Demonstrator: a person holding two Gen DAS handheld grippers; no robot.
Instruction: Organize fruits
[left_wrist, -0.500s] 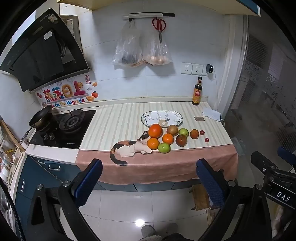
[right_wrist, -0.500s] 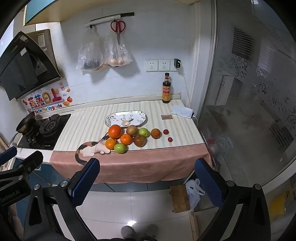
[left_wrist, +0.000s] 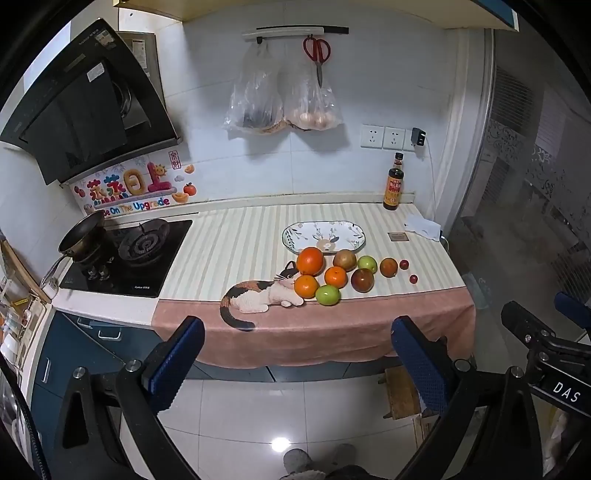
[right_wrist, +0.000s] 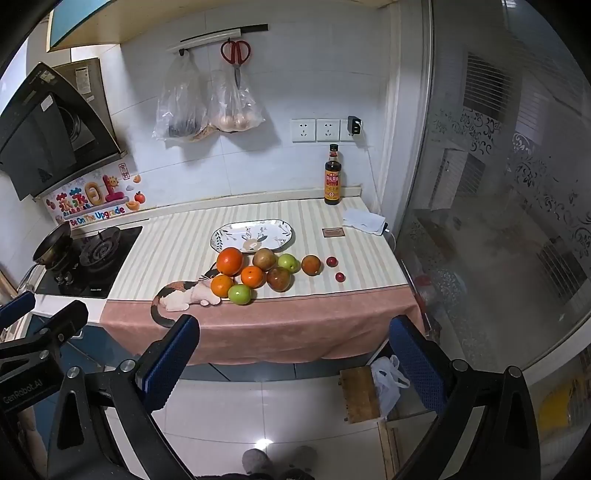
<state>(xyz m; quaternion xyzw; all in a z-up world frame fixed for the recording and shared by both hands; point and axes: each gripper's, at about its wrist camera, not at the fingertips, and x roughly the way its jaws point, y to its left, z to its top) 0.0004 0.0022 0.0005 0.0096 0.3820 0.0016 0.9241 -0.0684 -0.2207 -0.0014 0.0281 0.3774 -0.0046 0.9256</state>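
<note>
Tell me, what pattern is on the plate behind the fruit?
The plate is white with leafy sprigs and a small deer; clearest in the right wrist view.

Home kitchen, gas hob (left_wrist: 142, 245), range hood (left_wrist: 88, 122), tiled wall sockets (left_wrist: 384, 137)

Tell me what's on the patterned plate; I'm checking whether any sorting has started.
No fruit lies on the patterned plate; only its printed leaves and deer motif show. Its near rim is hidden behind the large orange and the brownish fruit.

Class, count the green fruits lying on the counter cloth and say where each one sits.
2. One green fruit is at the cluster's front edge, beside the cat print; the other green fruit is farther back, right of the brownish fruit. None seems hidden.
</note>
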